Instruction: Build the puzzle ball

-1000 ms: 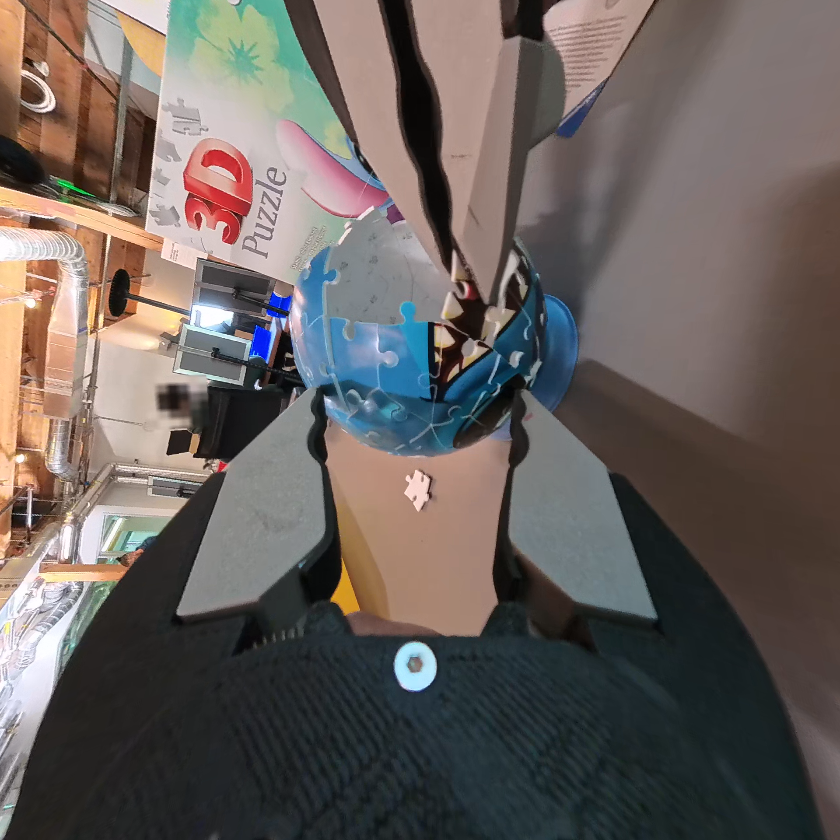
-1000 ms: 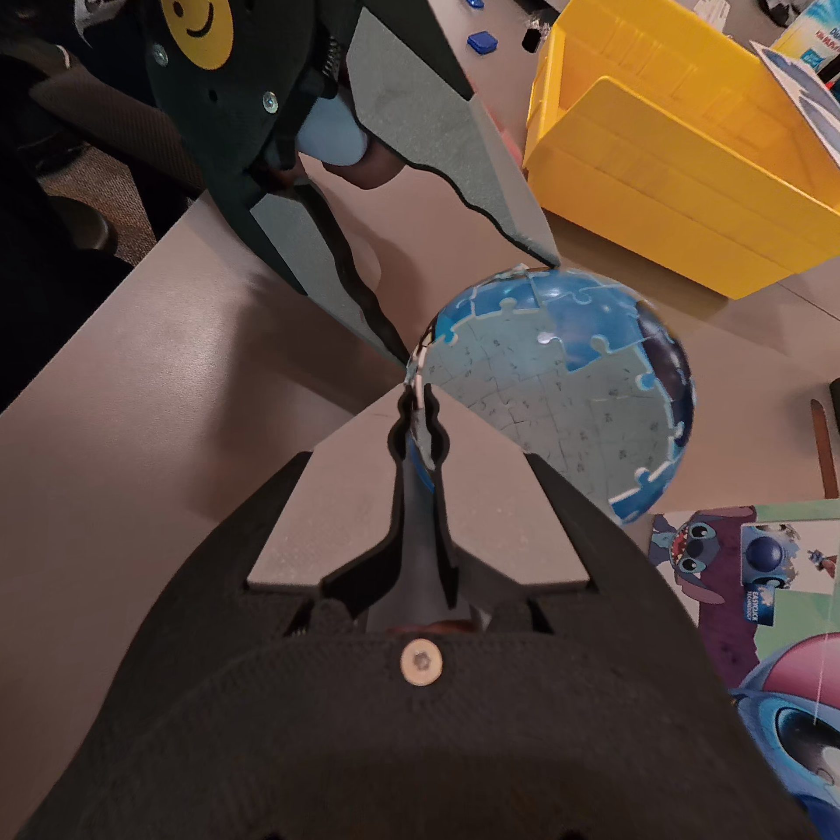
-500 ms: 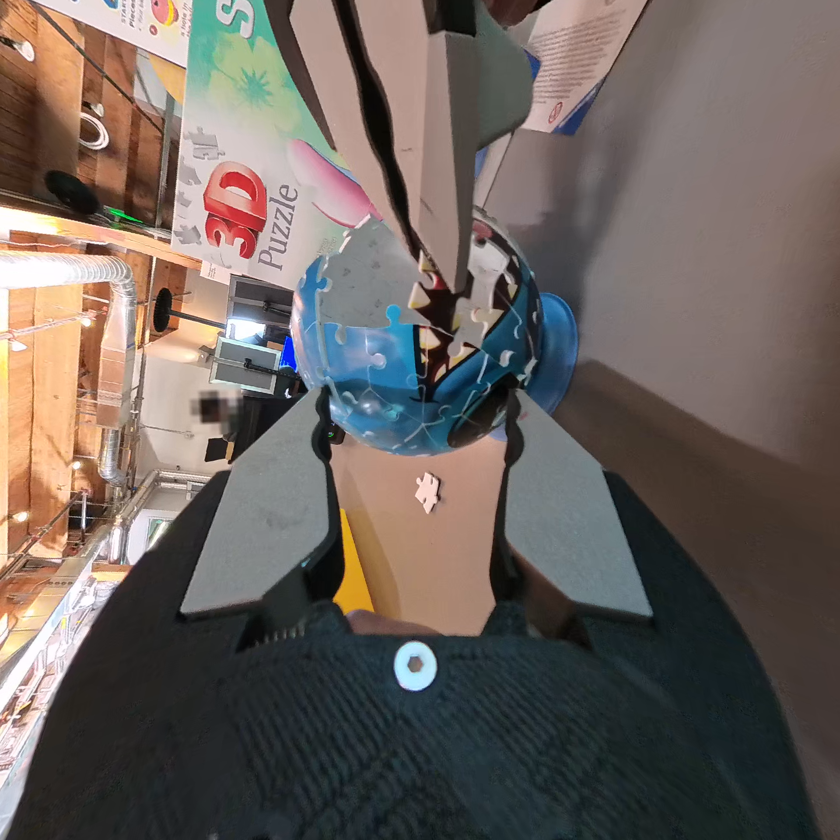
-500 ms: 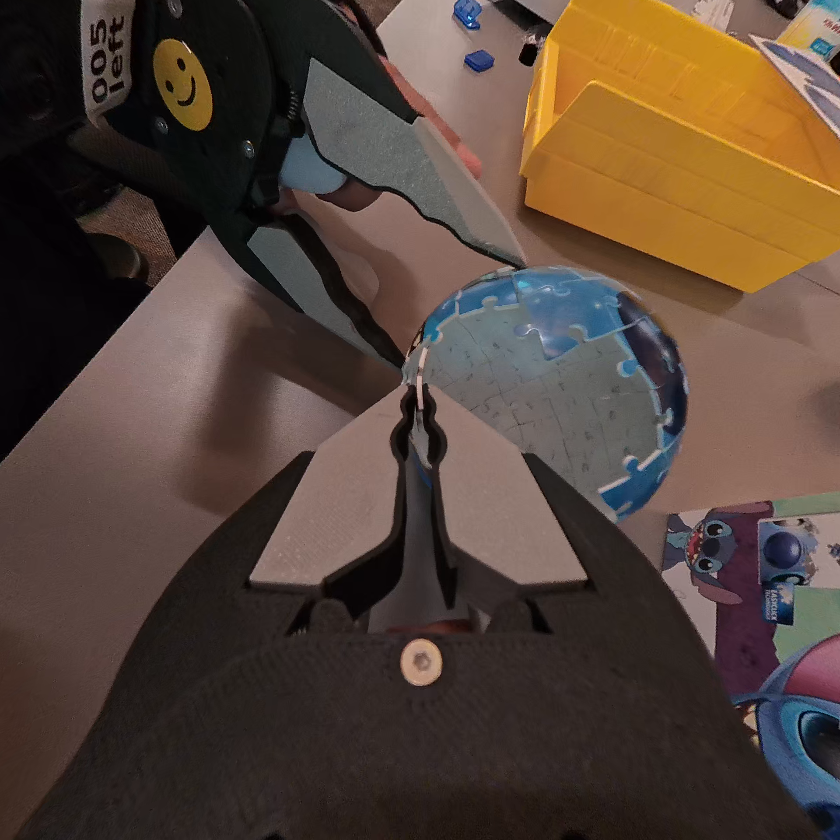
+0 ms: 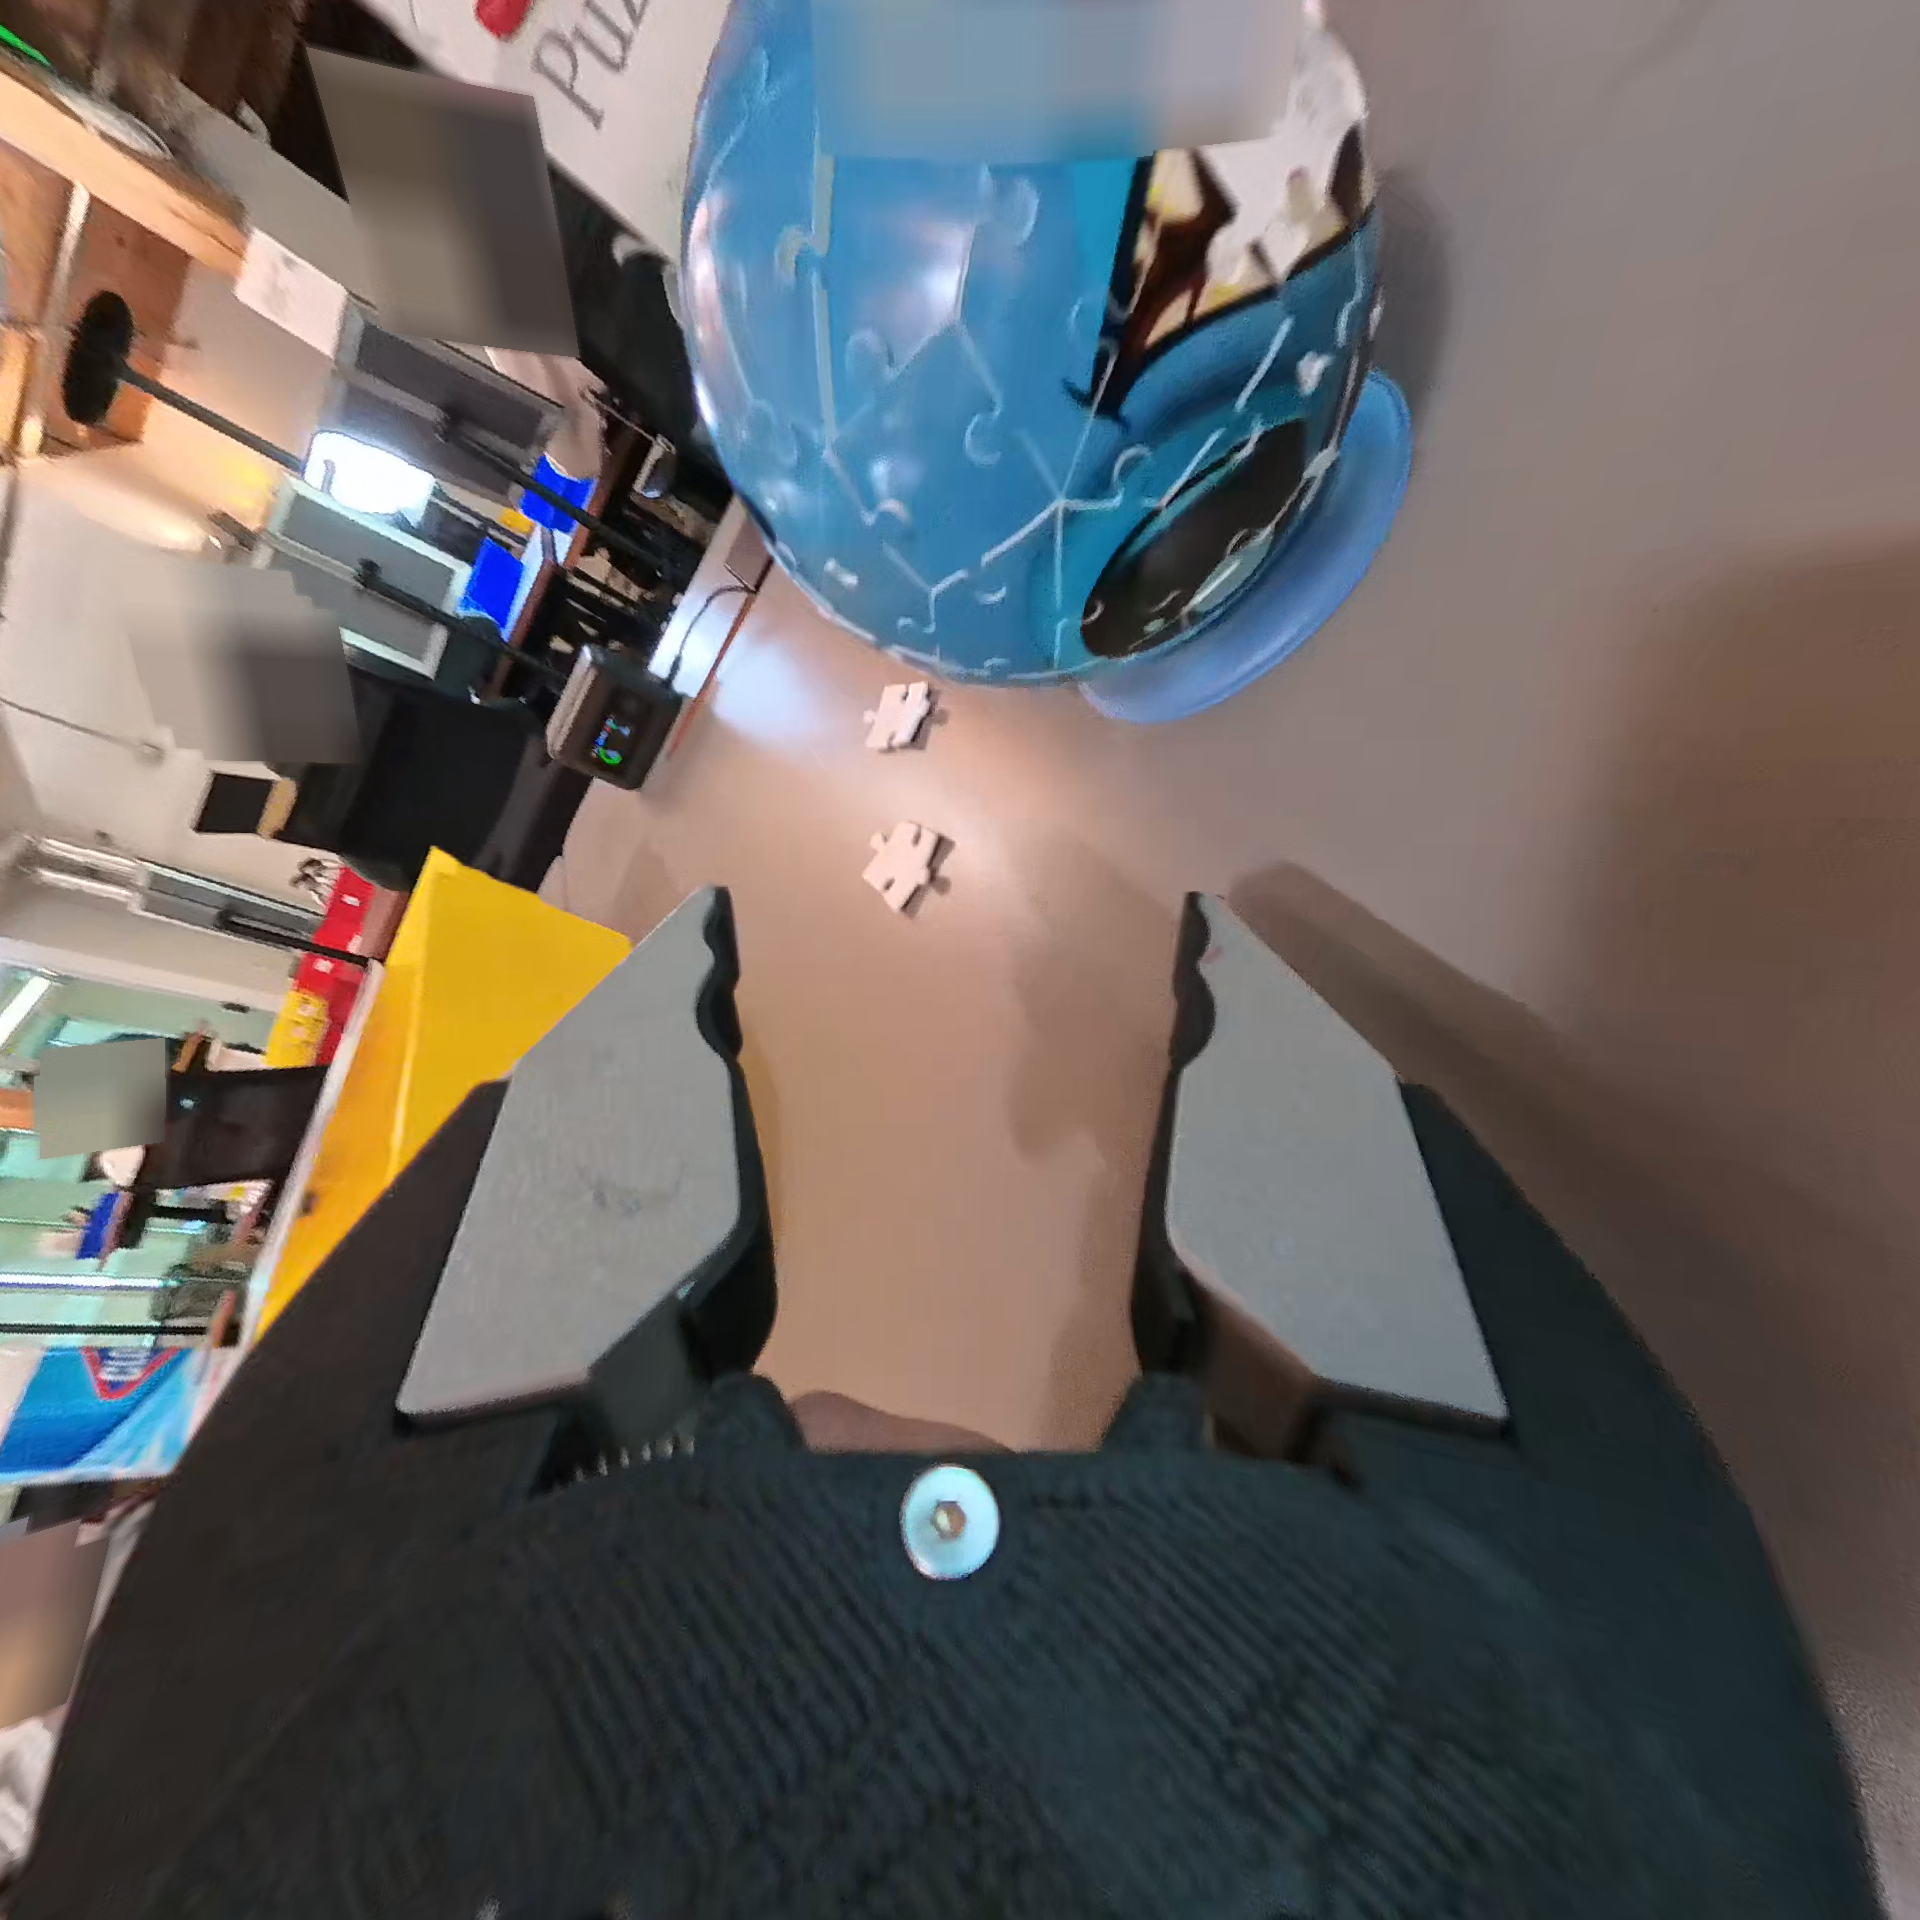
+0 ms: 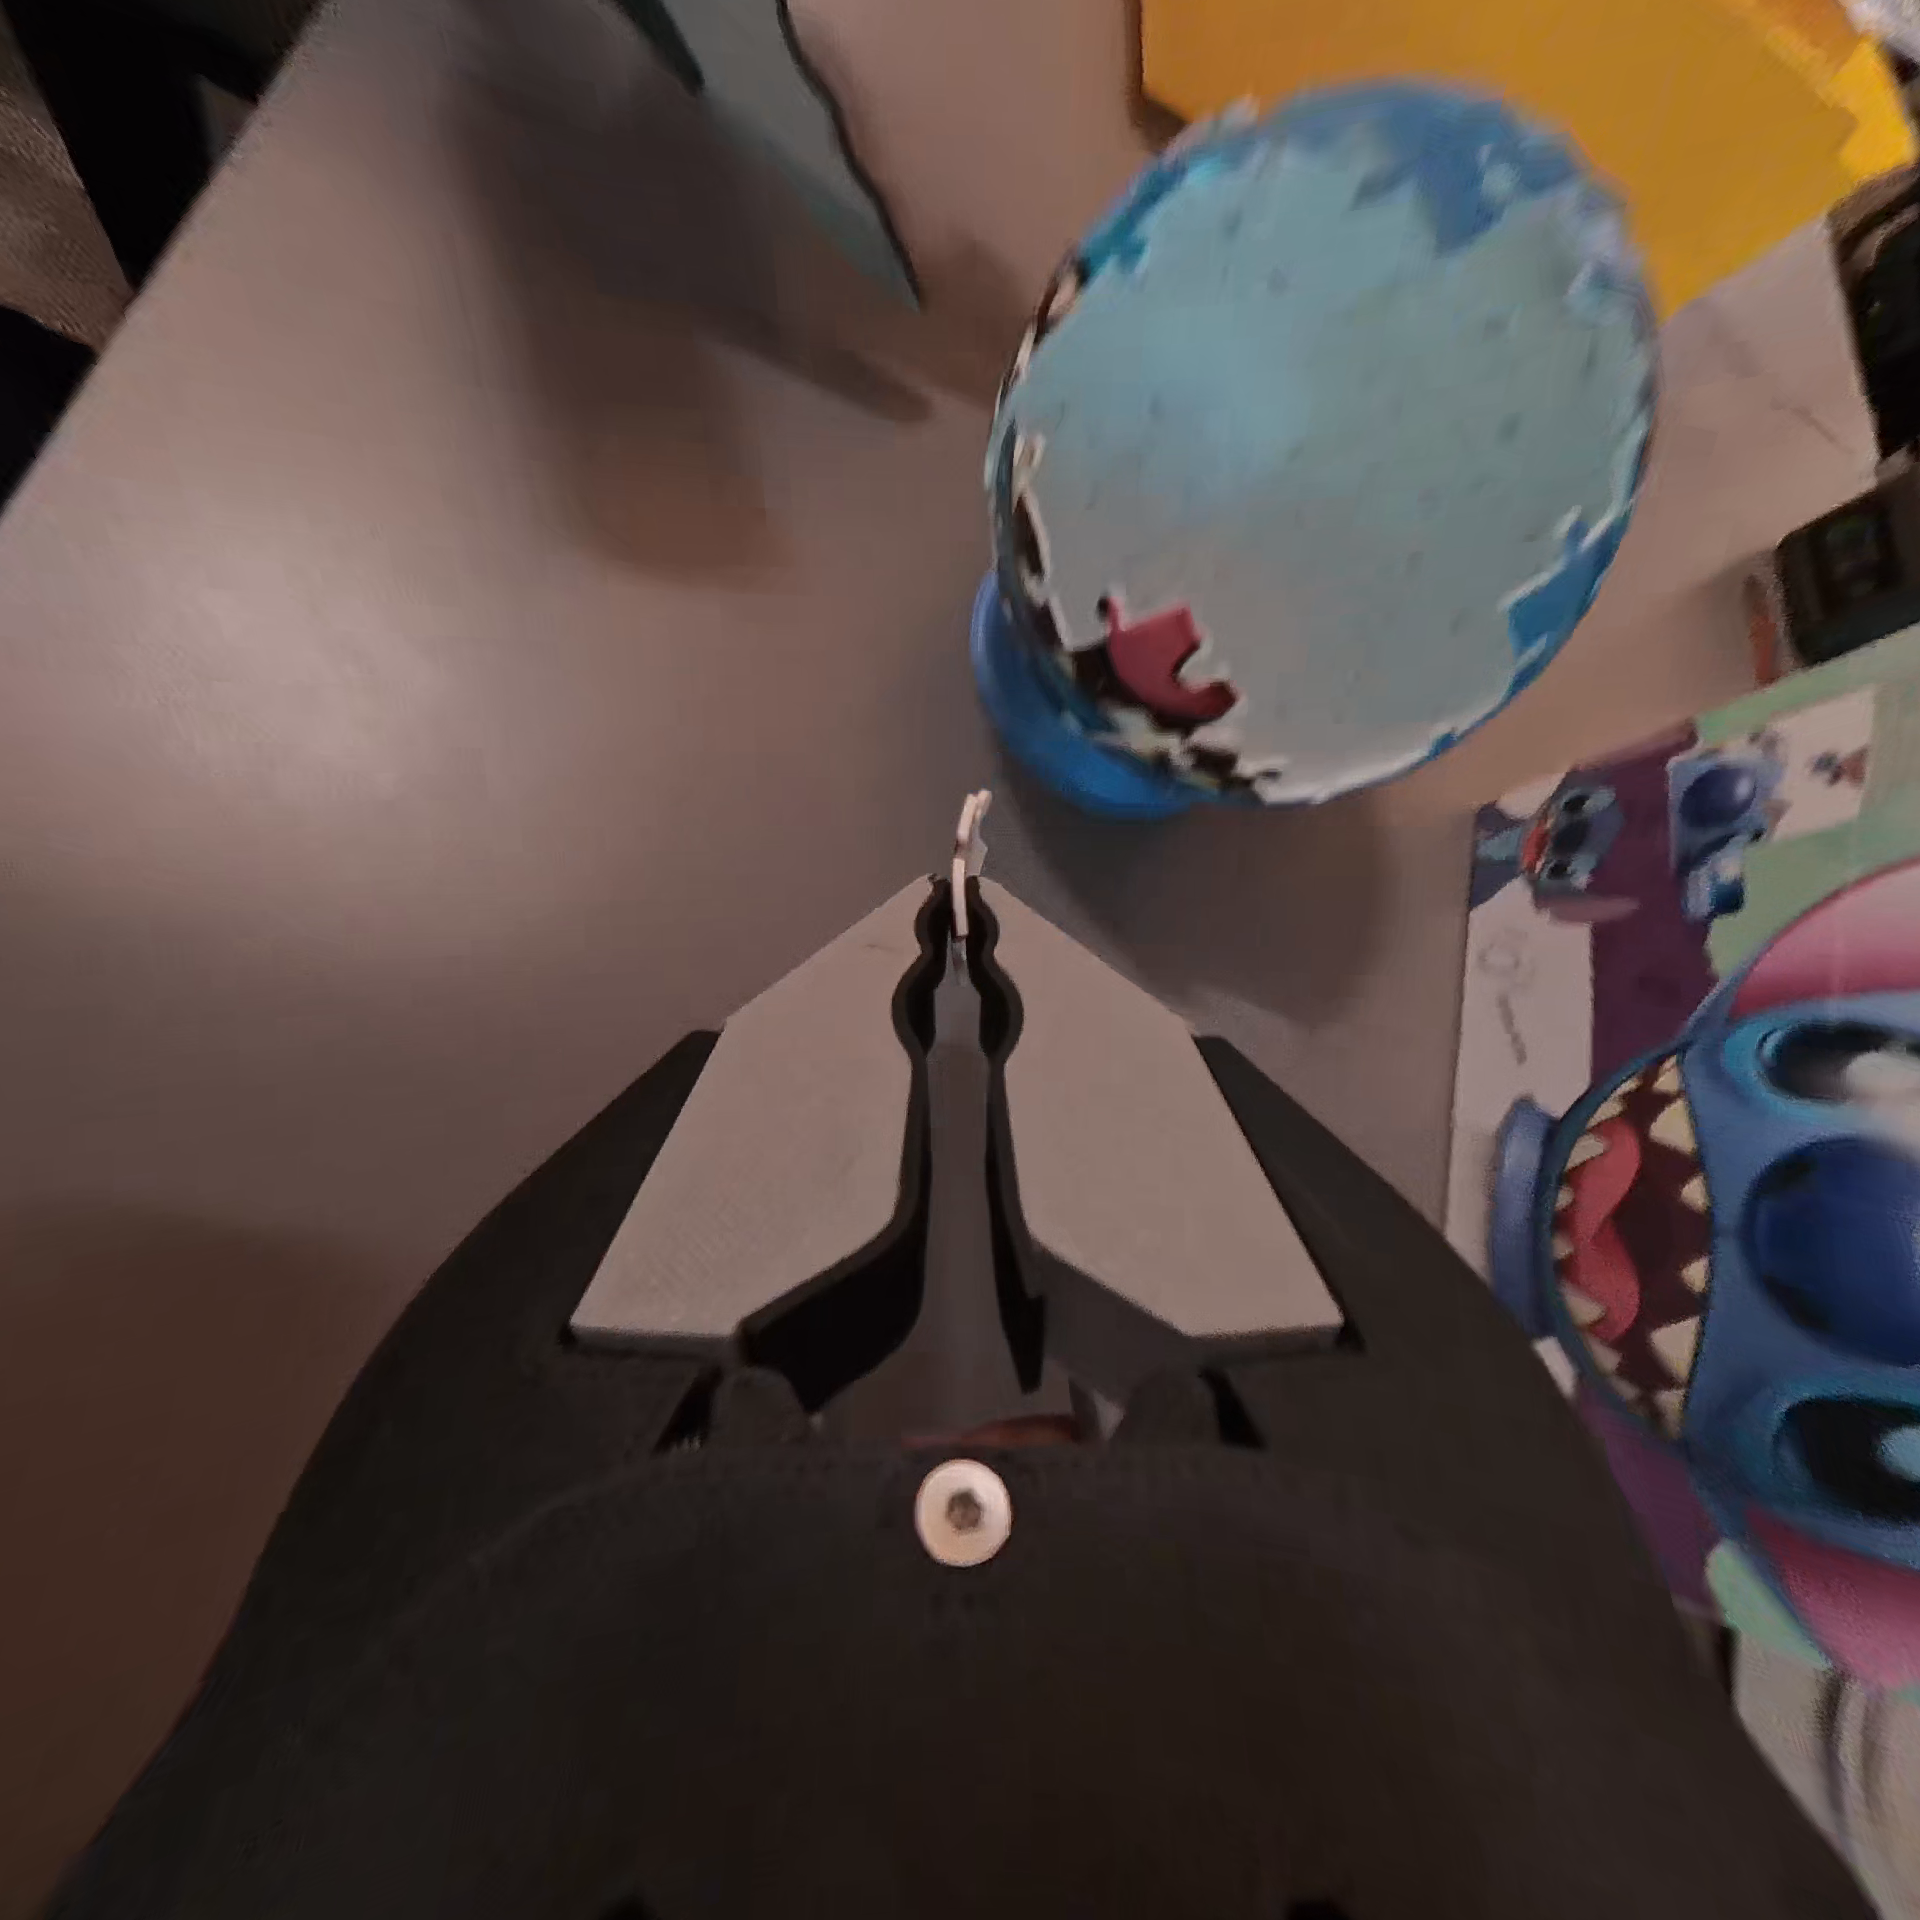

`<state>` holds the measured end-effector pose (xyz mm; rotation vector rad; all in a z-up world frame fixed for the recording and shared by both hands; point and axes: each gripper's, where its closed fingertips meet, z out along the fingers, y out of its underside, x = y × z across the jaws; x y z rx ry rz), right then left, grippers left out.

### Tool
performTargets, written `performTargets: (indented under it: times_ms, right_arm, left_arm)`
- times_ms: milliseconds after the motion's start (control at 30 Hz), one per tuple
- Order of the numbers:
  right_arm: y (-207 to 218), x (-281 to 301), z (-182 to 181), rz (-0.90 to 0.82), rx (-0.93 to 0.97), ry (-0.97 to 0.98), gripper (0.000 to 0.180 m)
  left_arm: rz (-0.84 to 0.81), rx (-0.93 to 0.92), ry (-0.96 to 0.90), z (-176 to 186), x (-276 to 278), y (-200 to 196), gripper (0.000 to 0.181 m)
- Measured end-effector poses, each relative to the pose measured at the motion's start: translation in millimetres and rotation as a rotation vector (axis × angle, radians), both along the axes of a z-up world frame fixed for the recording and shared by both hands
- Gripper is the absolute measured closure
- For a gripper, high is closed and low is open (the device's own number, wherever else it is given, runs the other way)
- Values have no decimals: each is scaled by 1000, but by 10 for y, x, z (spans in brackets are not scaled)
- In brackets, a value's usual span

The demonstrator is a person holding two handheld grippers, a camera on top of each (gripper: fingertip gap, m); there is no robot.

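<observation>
Puzzle ball (image 5: pixel 935 343) fills the upper centre of the left wrist view, a mostly blue sphere resting on a blue ring stand (image 5: pixel 1340 540) on the brown counter (image 5: pixel 1558 727). Its top is hidden behind a blurred patch. Two loose pale puzzle pieces lie on the counter below it: one (image 5: pixel 899 715) just beside the ball, the other (image 5: pixel 907 864) a little nearer the camera, between the ball and the left claw (image 5: pixel 956 935). That claw stands wide open with nothing between its grey fingers (image 5: pixel 613 1143), and it is apart from the ball. A yellow bin (image 5: pixel 447 1029) shows at the left edge.

In the right wrist view the ball sits at upper right, motion-blurred, its pale light-blue inner surface facing the camera with a reddish piece (image 6: pixel 1164 665) near its lower left. The right claw (image 6: pixel 961 904) at frame centre is closed on a thin white puzzle piece (image 6: pixel 968 831), held edge-on and sticking out past the tips, near the stand but not touching it. The picture on a printed puzzle box (image 6: pixel 1662 1195) fills the right edge.
</observation>
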<state>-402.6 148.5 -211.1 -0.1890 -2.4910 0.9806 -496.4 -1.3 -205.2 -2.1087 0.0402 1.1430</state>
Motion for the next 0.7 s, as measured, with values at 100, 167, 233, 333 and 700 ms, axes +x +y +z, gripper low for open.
performTargets:
  times_ms: [100,167,233,333,700]
  right_arm:
    - [46,77,-113,-4,-34,-49,180]
    - [38,85,-80,-4,-84,-63,180]
    - [46,58,-37,-19,-130,-79,180]
    - [123,-35,-59,-76,-120,-50,180]
    - [394,-368,-358,-377,-87,-151,180]
  left_arm:
    - [51,4,-37,-86,-154,-47,99]
    - [79,-2,-87,-180,-227,-74,97]
    - [103,18,-128,-216,-281,-115,108]
    - [139,54,-199,-244,-366,-235,113]
    - [153,129,-538,-388,-488,-248,130]
